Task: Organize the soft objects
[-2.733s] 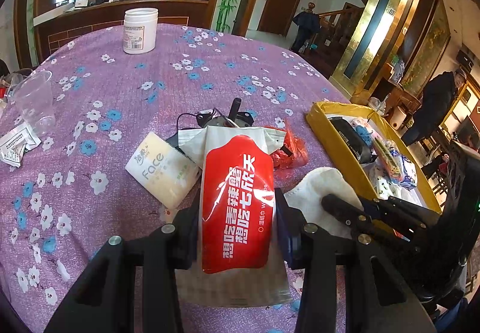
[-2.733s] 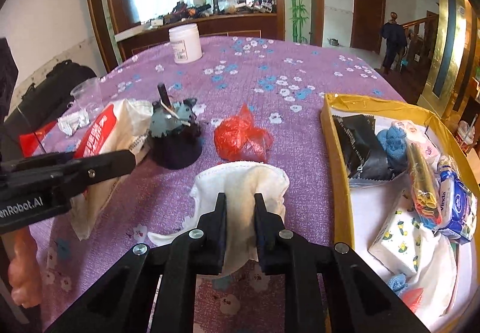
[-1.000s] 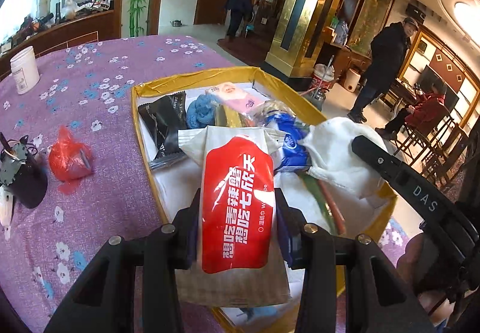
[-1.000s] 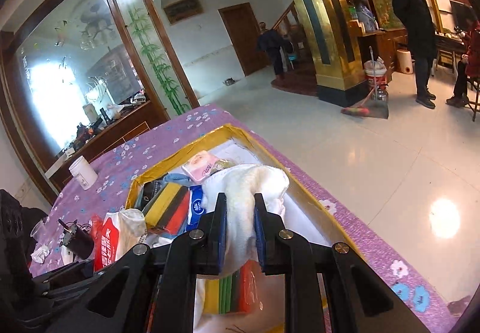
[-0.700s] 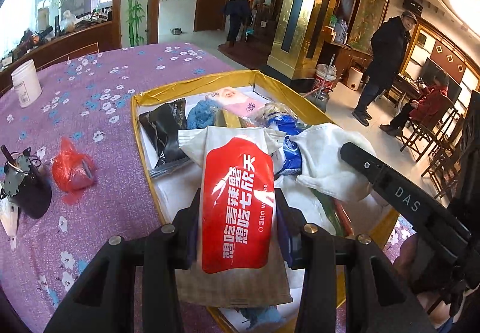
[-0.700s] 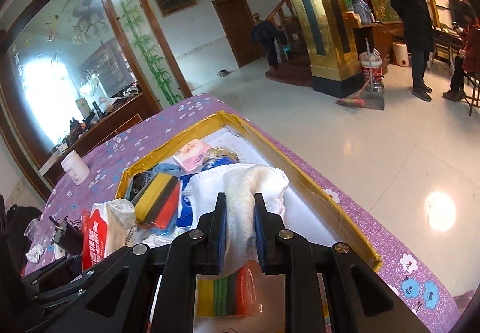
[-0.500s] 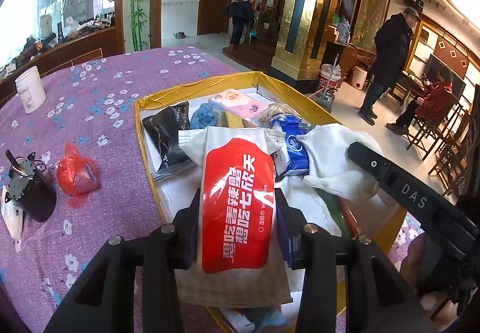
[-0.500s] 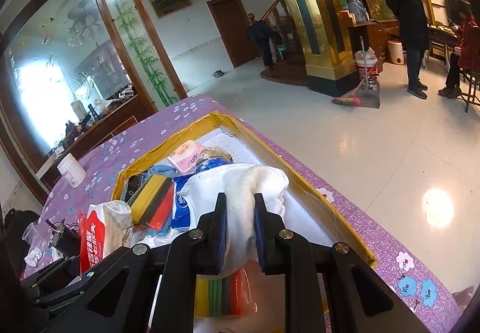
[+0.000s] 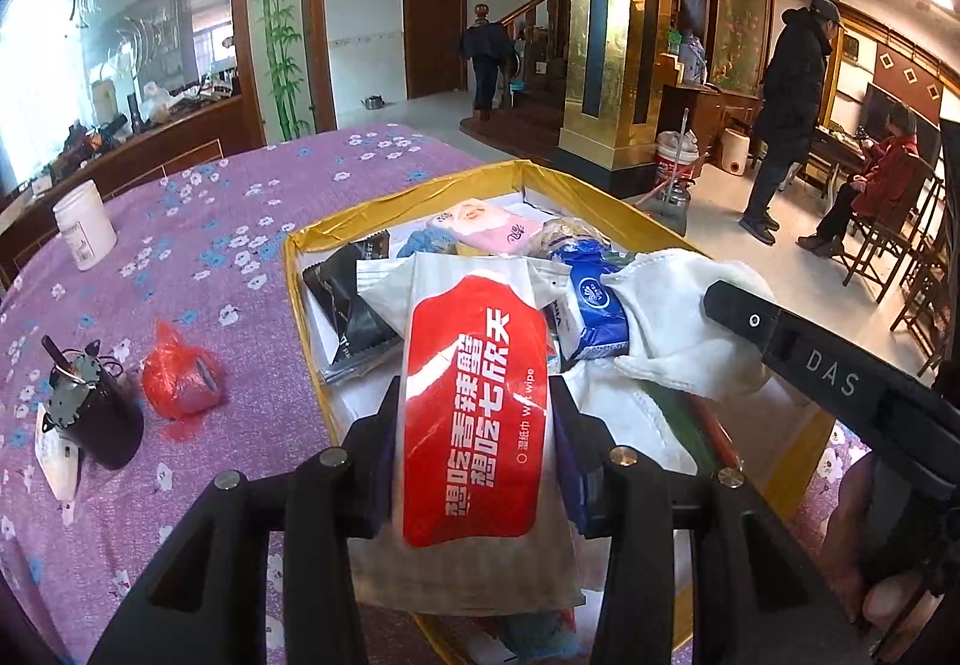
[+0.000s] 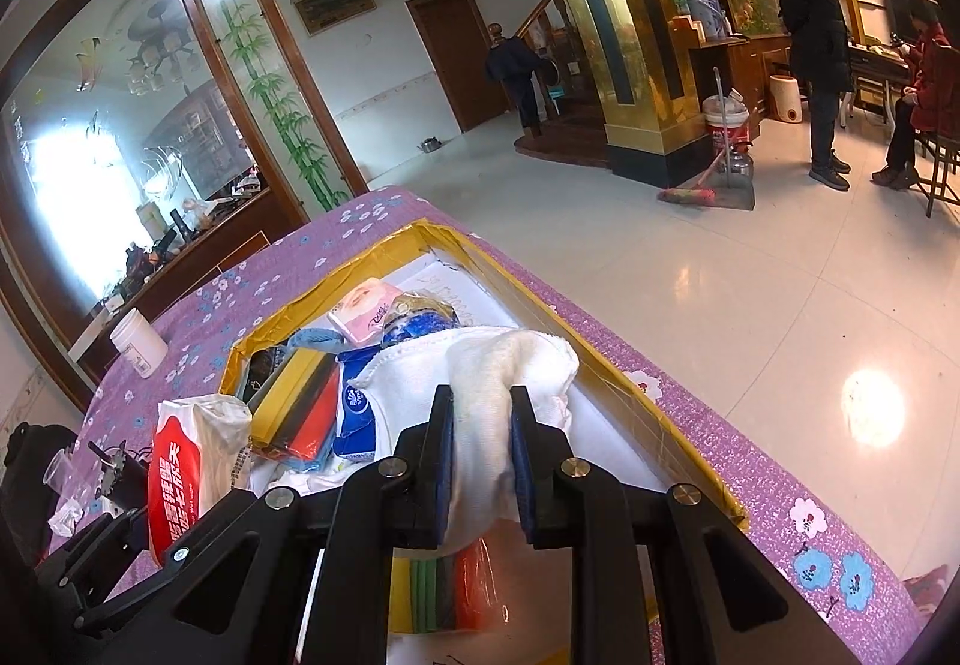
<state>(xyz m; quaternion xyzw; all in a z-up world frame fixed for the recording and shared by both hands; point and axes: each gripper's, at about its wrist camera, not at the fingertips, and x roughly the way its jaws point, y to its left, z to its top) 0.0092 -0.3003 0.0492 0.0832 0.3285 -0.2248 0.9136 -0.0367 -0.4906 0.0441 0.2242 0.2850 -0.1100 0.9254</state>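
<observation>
My left gripper (image 9: 474,413) is shut on a red-and-white wet wipe pack (image 9: 474,425) and holds it over the near end of the gold-rimmed box (image 9: 420,194). My right gripper (image 10: 480,413) is shut on a white cloth (image 10: 498,365), held over the same box (image 10: 630,365); the cloth also shows in the left wrist view (image 9: 672,317). The wipe pack shows at the left in the right wrist view (image 10: 180,473). The box holds a black pouch (image 9: 348,305), a pink tissue pack (image 9: 486,224), a blue tissue pack (image 9: 591,305) and coloured sponges (image 10: 294,413).
On the purple flowered tablecloth (image 9: 210,245) left of the box lie a red plastic bag (image 9: 180,374), a dark cup with a small motor (image 9: 96,413) and a white jar (image 9: 84,224). People stand and sit on the tiled floor (image 10: 780,275) beyond the table's edge.
Both grippers have drifted slightly over the box with their loads still held. 2.7 s ago both were over the tablecloth left of the box.
</observation>
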